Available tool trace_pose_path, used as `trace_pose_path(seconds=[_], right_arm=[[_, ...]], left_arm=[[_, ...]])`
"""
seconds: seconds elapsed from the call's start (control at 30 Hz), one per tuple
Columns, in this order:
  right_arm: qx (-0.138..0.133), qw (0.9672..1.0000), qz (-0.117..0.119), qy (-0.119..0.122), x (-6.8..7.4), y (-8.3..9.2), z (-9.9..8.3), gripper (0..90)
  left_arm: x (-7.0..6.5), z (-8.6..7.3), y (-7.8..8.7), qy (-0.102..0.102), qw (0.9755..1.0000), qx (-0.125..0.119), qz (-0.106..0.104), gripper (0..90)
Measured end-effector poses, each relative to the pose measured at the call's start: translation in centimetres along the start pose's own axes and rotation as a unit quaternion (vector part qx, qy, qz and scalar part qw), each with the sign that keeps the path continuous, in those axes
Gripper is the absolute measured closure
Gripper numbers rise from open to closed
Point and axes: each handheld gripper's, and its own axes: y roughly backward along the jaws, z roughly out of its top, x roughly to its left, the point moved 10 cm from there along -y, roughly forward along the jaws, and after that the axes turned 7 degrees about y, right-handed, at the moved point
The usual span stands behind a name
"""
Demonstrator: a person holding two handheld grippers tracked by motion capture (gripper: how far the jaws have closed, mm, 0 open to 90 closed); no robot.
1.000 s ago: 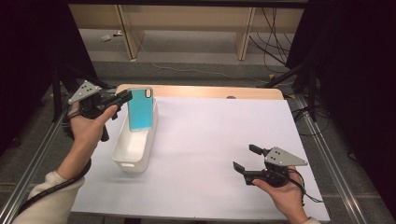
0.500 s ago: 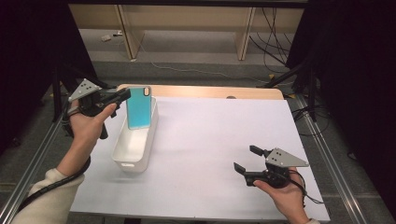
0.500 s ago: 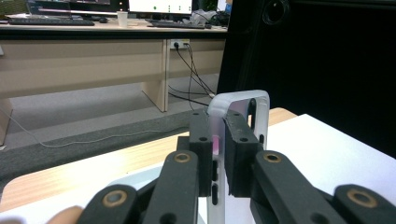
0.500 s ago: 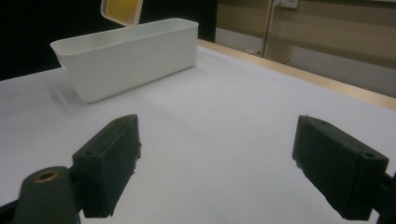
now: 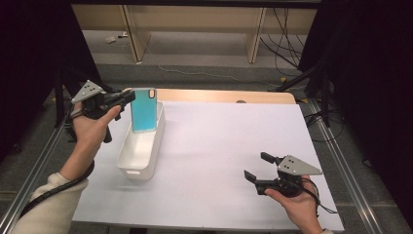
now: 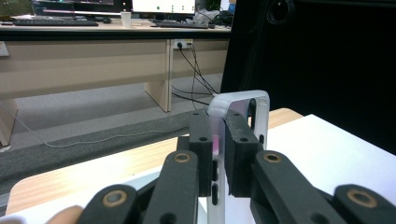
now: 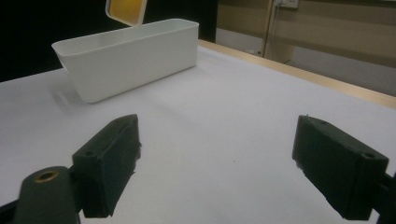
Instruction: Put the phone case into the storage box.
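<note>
My left gripper [image 5: 127, 97]: black body w/ a grey three-cornered plate on top, black cable trailing down past my wrist. In the left gripper view its jaws are chunky black blocks, small screw holes in the faces, brass-ringed pivots at 6 o'clock. Cream sleeve on that arm. Right gripper [image 5: 257, 168]: same black build, grey plate w/ dots, thin black cable at 4 o'clock; matte black pads [image 7: 112, 163], slightly frayed edges.
</note>
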Motion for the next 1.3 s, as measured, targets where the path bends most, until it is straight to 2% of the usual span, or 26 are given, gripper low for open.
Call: trace_pose_path(seconds=[0.07, 0.13, 0.17, 0.2, 0.3, 0.33, 0.37, 0.4, 0.47, 1.27, 1.3], right_arm=[[-0.019, 0.9997, -0.006, 0.012, -0.2, -0.2, 0.3, 16.3], [-0.008, 0.9999, -0.006, 0.012, -0.2, 0.0, 0.1, 16.3], [-0.015, 0.9998, -0.002, 0.009, -0.1, -0.1, 0.2, 16.3], [-0.004, 1.0, -0.003, 0.004, 0.0, 0.0, 0.1, 16.3], [-0.006, 1.0, -0.003, 0.004, 0.0, 0.0, 0.1, 16.3], [-0.014, 0.9998, -0.008, 0.012, -0.2, 0.0, 0.2, 16.2], [-0.011, 0.9999, -0.005, 0.003, 0.0, 0.0, 0.2, 16.2], [-0.016, 0.9998, -0.005, 0.014, -0.2, 0.0, 0.2, 16.2], [-0.008, 1.0, 0.0, 0.002, 0.1, 0.1, 0.1, 16.1], [-0.011, 0.9999, -0.002, 0.001, 0.1, 0.1, 0.2, 16.0], [-0.016, 0.9997, -0.008, 0.014, -0.1, 0.1, 0.3, 16.0]], left_arm=[[0.1, 0.0, -0.1, -0.001, 1.0, -0.001, 0.0, 82.6], [0.2, 0.1, -0.1, -0.002, 1.0, -0.002, 0.001, 82.6], [0.2, 0.1, -0.2, -0.001, 1.0, -0.002, 0.001, 82.6], [0.3, 0.1, -0.2, 0.0, 1.0, -0.002, 0.002, 82.6], [0.5, 0.1, -0.2, -0.001, 1.0, -0.001, 0.003, 82.6], [0.5, 0.1, -0.3, -0.001, 1.0, -0.001, 0.004, 82.6], [0.6, 0.1, -0.3, -0.001, 1.0, -0.001, 0.004, 82.6], [0.7, 0.1, -0.3, 0.0, 1.0, -0.001, 0.004, 82.6], [0.7, 0.1, -0.4, -0.001, 1.0, -0.001, 0.005, 82.6], [1.8, 0.3, -1.3, -0.002, 0.9999, 0.002, 0.012, 82.6], [1.8, 0.3, -1.3, -0.002, 0.9999, 0.001, 0.012, 82.6]])
